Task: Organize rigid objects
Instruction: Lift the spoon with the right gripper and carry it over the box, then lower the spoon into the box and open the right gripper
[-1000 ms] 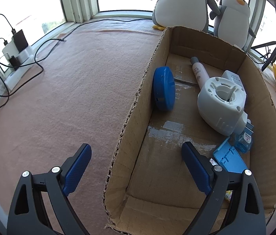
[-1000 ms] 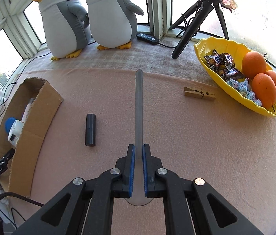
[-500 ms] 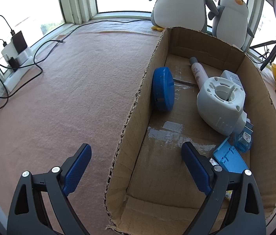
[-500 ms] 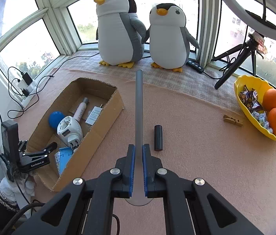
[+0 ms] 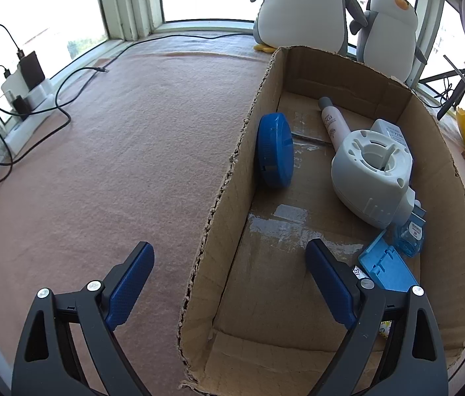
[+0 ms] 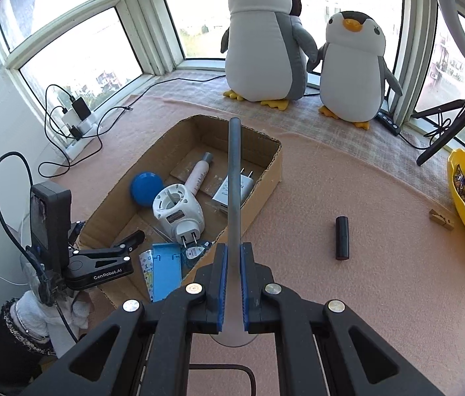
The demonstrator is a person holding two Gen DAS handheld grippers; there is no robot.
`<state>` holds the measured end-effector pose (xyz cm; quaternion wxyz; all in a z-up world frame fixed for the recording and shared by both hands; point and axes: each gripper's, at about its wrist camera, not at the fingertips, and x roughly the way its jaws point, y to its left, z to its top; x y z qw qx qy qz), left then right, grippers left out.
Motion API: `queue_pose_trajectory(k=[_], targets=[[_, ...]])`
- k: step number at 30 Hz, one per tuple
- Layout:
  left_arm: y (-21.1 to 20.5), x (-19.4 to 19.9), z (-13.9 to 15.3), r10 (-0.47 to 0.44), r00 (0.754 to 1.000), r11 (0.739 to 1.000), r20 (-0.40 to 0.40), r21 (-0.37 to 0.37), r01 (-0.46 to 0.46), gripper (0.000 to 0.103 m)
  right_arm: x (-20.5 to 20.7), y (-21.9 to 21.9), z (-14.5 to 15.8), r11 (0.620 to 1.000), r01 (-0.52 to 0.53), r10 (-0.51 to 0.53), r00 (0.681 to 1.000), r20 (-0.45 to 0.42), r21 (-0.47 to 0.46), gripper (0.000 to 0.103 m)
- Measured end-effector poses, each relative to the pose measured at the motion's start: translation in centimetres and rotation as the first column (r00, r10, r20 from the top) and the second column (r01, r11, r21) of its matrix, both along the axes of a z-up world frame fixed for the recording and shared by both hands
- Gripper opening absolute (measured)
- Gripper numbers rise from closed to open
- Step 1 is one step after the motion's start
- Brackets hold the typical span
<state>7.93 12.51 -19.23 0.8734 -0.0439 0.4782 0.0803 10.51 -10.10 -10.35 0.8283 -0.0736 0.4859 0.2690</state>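
Your right gripper [image 6: 232, 283] is clamped on the grey rod [image 6: 234, 178]; both blue pads press its lower shaft. The rod runs straight out from the jaws, and its far tip appears over the box [image 6: 265, 178] in the right wrist view. The gripper is pitched steeply down above the pink cloth [image 6: 348, 297], off the box's near right corner. Whether the rod touches the box rim, I can't tell.

Your left gripper [image 5: 229, 280] is released, jaws wide, nothing between the pads. It's also tilted down and straddles the box's left wall [image 5: 232, 198]: one finger outside over the cloth, one inside over the box floor. In the right wrist view it sits at the box's near end, gripped by your gloved hand [image 6: 31, 310] with a dark sleeve.

In the box:
- blue disc [image 5: 273, 150] on edge against the left wall
- white tube [image 5: 333, 122] lying flat toward the far end
- white plug unit [image 5: 372, 175] mid-box
- white charger [image 6: 232, 188] partly behind the rod
- blue flat case [image 5: 384, 269] and small blue bottle [image 5: 410, 234] at the near right

Still out on the cloth: black cylinder [image 6: 342, 238] to the right of the box, and a clothespin [image 6: 442, 219] just beside the yellow bowl [image 6: 463, 214].
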Motion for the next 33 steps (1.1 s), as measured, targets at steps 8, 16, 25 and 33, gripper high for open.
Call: queue_pose_trajectory(k=[8,16,25,33], targets=[[0.0,0.1,0.0,-0.007,1.0,1.0,-0.001,-0.003,0.007,0.094,-0.7,2.2,-1.2,1.0,-0.028,0.029,0.999,-0.03,0.012,0.007],[0.1,0.1,0.0,-0.005,1.0,1.0,-0.002,-0.005,0.005,0.094,0.3,4.3,-1.5,0.999,-0.041,0.042,0.998,-0.036,0.021,0.007],[0.2,0.0,-0.1,-0.003,1.0,1.0,0.0,-0.006,0.003,0.094,2.8,6.1,-2.2,1.0,-0.029,0.029,0.999,-0.044,0.001,0.007],[0.2,0.0,-0.1,-0.003,1.0,1.0,0.0,-0.007,0.003,0.094,5.1,7.2,-3.3,1.0,-0.004,0.003,0.998,-0.067,-0.016,0.007]])
